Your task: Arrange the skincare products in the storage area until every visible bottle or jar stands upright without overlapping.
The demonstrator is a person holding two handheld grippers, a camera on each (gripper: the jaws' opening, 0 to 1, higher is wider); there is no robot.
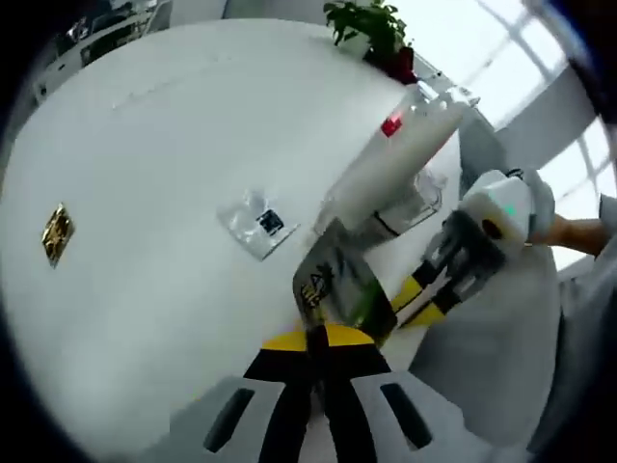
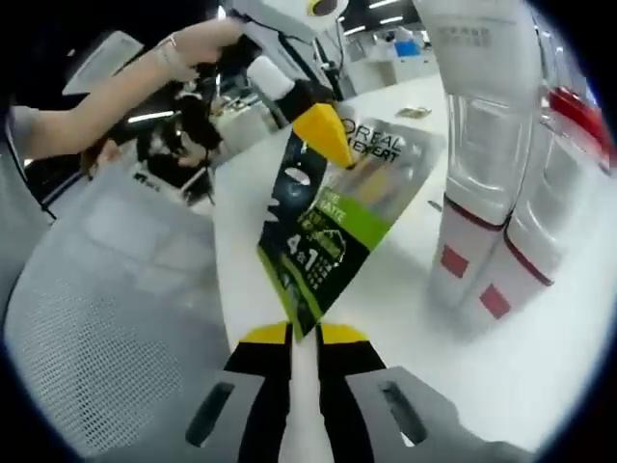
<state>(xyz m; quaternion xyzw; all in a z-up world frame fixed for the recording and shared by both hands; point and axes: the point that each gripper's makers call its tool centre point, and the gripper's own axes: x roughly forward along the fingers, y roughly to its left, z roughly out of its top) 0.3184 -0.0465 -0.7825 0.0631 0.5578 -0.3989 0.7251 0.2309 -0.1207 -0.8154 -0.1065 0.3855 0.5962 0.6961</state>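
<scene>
In the left gripper view, the left gripper [image 1: 318,340] had its yellow-tipped jaws pressed together on one end of a flat black-and-green skincare sachet [image 1: 333,280], held above the white table [image 1: 145,193]; the right gripper [image 1: 424,299] reached in from the right and met the sachet's other end, a hand [image 1: 569,231] behind it; beside the sachet a tall white tube [image 1: 390,169] with a red patch leaned across the tabletop; a clear packet [image 1: 255,224] lay flat nearby, a small gold item [image 1: 57,233] sat well apart near the table's edge, and a potted plant [image 1: 371,34] stood at the far side.

In the right gripper view, the right gripper [image 2: 304,338] was clamped on the sachet's [image 2: 333,217] lower corner; the left gripper's [image 2: 323,130] yellow tip pinched the upper end, a person's hand [image 2: 198,43] holding that tool; two white tubes [image 2: 492,193] with red bands stood side by side just beside the sachet on the table [image 2: 405,318]; a grey mesh chair [image 2: 96,318] sat beside the table.
</scene>
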